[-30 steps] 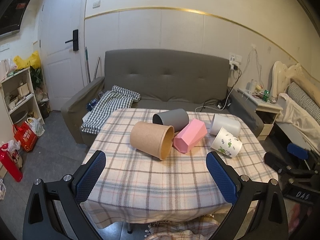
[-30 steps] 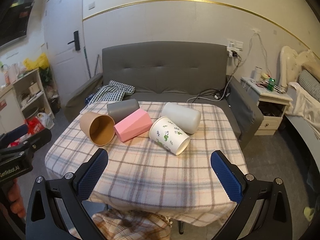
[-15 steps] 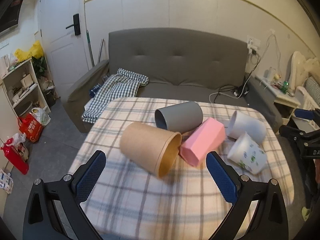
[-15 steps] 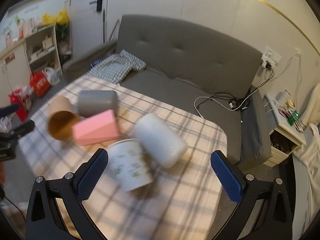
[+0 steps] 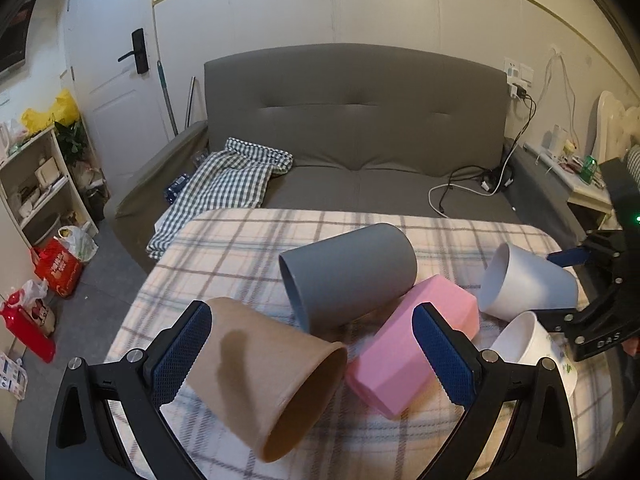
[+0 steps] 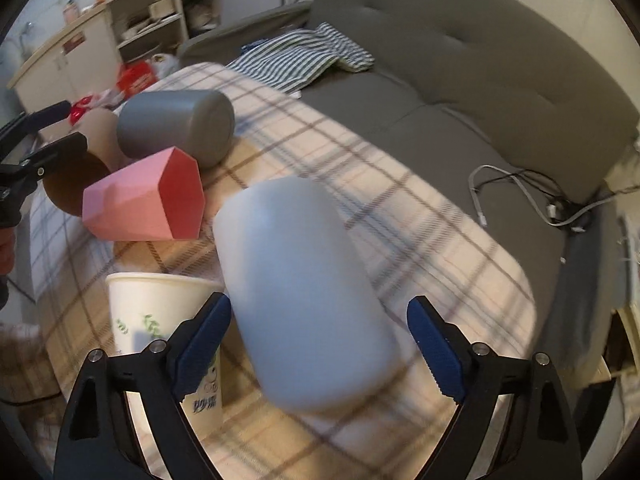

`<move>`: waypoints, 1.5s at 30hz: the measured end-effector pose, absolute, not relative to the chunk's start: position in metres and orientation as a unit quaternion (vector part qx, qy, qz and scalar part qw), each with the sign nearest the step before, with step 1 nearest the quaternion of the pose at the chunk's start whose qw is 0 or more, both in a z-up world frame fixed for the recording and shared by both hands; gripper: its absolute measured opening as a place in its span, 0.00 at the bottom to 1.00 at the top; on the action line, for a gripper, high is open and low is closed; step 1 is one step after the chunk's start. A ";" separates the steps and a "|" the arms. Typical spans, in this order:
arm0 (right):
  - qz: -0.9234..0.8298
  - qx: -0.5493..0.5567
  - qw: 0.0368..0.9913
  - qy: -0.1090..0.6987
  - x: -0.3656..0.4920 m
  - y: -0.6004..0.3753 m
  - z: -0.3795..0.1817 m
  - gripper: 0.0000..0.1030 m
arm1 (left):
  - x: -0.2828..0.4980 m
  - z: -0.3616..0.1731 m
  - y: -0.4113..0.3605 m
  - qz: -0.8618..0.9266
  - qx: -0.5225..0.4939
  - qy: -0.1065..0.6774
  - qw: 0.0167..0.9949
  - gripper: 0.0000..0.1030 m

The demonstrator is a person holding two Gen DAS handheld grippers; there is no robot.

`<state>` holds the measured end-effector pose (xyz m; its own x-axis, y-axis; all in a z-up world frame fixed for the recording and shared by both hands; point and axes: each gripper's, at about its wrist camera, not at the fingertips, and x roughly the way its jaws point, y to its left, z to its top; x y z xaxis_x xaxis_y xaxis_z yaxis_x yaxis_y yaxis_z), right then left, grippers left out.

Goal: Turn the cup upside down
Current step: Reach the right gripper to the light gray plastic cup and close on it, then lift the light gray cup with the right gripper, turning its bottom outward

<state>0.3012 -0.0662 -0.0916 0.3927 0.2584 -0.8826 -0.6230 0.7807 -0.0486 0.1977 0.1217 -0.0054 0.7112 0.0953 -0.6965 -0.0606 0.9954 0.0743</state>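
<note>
Several cups lie on their sides on the plaid tablecloth (image 5: 224,248). A brown paper cup (image 5: 264,376) lies between the fingers of my open left gripper (image 5: 312,356), mouth toward the camera. Behind it lie a grey cup (image 5: 348,276) and a pink faceted cup (image 5: 412,344). A white plastic cup (image 6: 304,292) lies between the fingers of my open right gripper (image 6: 320,344), base toward the camera; it also shows in the left wrist view (image 5: 528,288). A printed paper cup (image 6: 164,320) lies beside the right gripper's left finger.
A grey sofa (image 5: 360,120) with a checked cloth (image 5: 224,184) stands behind the table. Cables (image 6: 560,208) lie on its right seat. Shelves (image 5: 36,184) and red bags (image 5: 56,268) are on the floor at left. A bedside table (image 5: 584,188) is at right.
Both grippers have moved forward and down to the cups. The left one now straddles the brown cup, the right one straddles the white plastic cup. Both stay open.
</note>
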 end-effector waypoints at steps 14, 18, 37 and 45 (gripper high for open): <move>0.194 -0.092 0.856 0.470 0.269 -0.100 -0.077 0.72 | 0.172 0.015 0.121 0.039 0.027 0.366 0.930 1.00; 0.157 -0.080 0.883 0.434 0.211 -0.100 -0.034 0.71 | 0.148 0.034 0.127 0.042 0.018 0.354 0.934 1.00; 0.117 -0.038 0.926 0.356 0.106 0.043 -0.039 0.71 | 0.090 0.037 0.182 0.056 0.025 0.343 0.938 1.00; 0.086 -0.027 0.918 0.386 0.084 0.041 -0.088 0.70 | 0.094 0.001 0.190 0.050 0.019 0.374 0.926 1.00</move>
<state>0.0837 0.0409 -0.0878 0.6872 0.1364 -0.7135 -0.1785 0.9838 0.0161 0.0941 0.1899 0.0009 0.7159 0.1070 -0.6900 -0.0780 0.9943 0.0733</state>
